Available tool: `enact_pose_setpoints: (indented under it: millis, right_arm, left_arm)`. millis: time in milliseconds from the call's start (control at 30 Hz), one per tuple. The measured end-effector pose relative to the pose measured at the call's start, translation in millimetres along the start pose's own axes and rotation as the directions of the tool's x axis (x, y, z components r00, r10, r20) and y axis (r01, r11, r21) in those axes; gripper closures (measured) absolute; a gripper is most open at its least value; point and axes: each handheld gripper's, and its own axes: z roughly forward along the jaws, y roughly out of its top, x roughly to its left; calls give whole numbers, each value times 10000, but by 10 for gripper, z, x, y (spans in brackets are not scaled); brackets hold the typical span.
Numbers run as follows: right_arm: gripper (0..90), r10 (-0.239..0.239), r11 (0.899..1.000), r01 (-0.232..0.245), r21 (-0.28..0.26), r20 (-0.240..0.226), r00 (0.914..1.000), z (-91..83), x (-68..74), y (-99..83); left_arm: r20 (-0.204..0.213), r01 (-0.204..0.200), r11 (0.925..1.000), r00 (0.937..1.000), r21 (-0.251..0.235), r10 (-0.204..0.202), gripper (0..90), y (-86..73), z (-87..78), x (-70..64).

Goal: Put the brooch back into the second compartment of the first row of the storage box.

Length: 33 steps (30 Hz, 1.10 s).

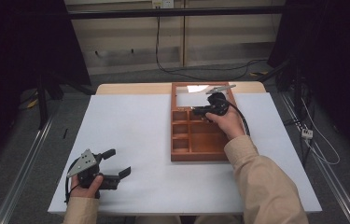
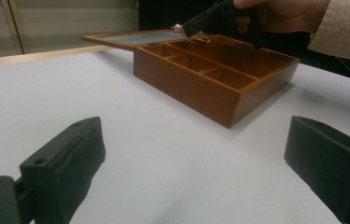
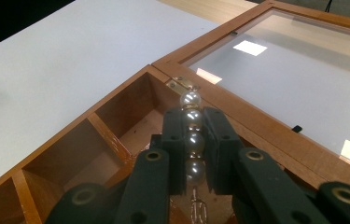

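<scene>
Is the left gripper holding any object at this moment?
No, the left gripper has its jaws wide apart above the bare white table, with nothing between them.

One wooden box (image 1: 199, 140), one string of four pearls (image 3: 192, 135), two grippers, one table (image 1: 130, 135).

I see the pearl string (image 3: 192, 140) run off the bottom edge behind the right gripper (image 3: 193, 154), its length hidden, and the box (image 3: 116, 140) cropped there too.
</scene>
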Motion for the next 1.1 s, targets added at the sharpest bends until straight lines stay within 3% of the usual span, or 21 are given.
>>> enact_pose_setpoints:
  millis: [1100]
  right_arm:
    - [794,-214,9990,209,402,116,9997,54,-31,-57]
  left_arm:
    - [-8,18,10000,10000,-5,-18,47,-2,0,-1]
